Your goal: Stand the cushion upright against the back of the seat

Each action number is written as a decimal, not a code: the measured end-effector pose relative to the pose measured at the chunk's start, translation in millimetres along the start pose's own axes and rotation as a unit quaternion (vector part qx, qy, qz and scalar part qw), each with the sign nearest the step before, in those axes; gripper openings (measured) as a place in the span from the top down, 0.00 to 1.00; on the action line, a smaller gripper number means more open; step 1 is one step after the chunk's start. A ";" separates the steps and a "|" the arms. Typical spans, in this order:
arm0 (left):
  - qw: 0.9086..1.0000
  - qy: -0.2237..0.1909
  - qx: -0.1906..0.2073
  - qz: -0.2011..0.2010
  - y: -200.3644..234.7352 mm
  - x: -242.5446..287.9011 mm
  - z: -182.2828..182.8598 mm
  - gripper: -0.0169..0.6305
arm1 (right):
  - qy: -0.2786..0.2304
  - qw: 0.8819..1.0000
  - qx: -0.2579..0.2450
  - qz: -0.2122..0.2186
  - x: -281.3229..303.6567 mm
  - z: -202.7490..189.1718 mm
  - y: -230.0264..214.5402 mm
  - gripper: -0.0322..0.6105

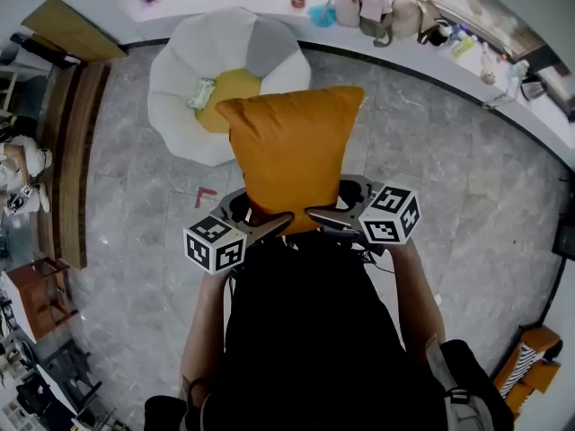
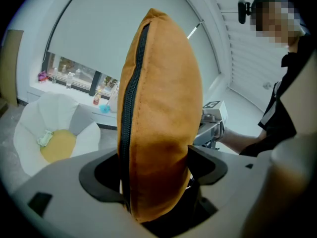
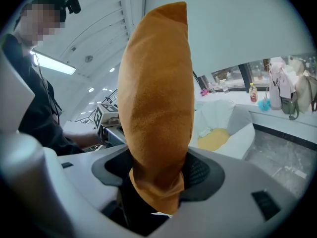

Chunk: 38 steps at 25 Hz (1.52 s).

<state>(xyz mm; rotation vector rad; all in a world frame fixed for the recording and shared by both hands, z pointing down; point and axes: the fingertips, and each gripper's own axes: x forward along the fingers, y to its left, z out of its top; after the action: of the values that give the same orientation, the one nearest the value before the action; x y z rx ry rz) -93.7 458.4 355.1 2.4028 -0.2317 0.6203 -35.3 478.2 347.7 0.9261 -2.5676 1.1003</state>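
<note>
Both left gripper [image 2: 156,175] and right gripper [image 3: 156,175] clamp the cushion [image 1: 292,151].

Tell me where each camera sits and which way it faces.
Head view: on the person's head, looking steeply down at the cushion, floor and seat; torso, forearms, left gripper and right gripper show.
Left gripper view: on that gripper, looking along its jaws at the cushion's zipper edge; a forearm shows.
Right gripper view: on that gripper, looking along its jaws at the cushion; the torso shows.
Shared: cushion and seat, in all three.
</note>
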 end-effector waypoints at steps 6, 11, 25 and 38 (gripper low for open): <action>1.000 0.003 -0.009 0.021 14.3 -0.9 -3.5 0.36 | 0.014 1.000 -0.005 0.007 12.6 0.9 -6.6 0.48; 1.000 0.002 -0.007 0.016 36.2 4.1 2.7 0.35 | 0.022 1.000 -0.007 -0.006 25.0 9.6 -21.0 0.48; 0.997 0.014 0.041 -0.057 128.4 28.1 109.7 0.34 | -0.001 0.998 0.012 -0.055 61.0 114.0 -103.7 0.47; 0.996 -0.031 -0.023 -0.076 237.5 -18.0 169.5 0.34 | 0.027 0.998 -0.024 -0.047 156.5 198.7 -136.2 0.46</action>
<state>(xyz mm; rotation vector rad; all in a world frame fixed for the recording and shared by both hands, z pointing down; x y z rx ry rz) -119.8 167.3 358.8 2.3703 -0.0869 0.4655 -61.9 192.2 350.8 0.9798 -2.4687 1.0199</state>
